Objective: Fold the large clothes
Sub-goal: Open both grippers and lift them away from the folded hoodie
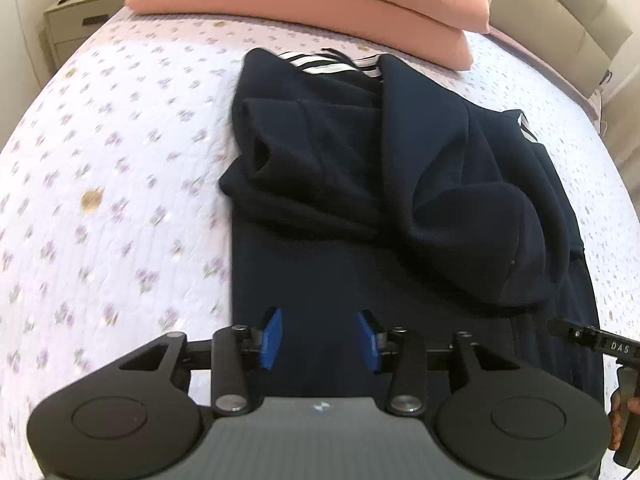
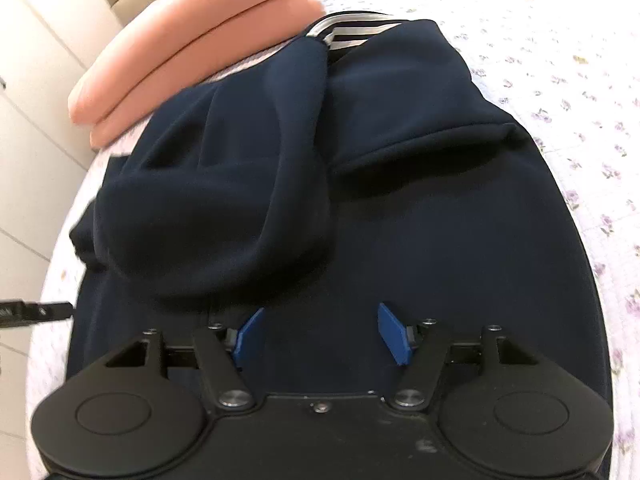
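The navy garment (image 1: 400, 184), sleeves folded inward, striped collar (image 1: 332, 65) at twelve o'clock, lies below both grippers (image 1: 320, 338) (image 2: 320, 332), each parted and empty.

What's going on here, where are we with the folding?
A person holding two tongs is folding a dark navy garment on a flowered bedspread. Both sleeves lie folded in over the body, with a striped collar at the far end near two stacked pink pillows. The left tongs and right tongs hang open above the near part of the garment, gripping nothing. The lengthwise fold is not yet done.
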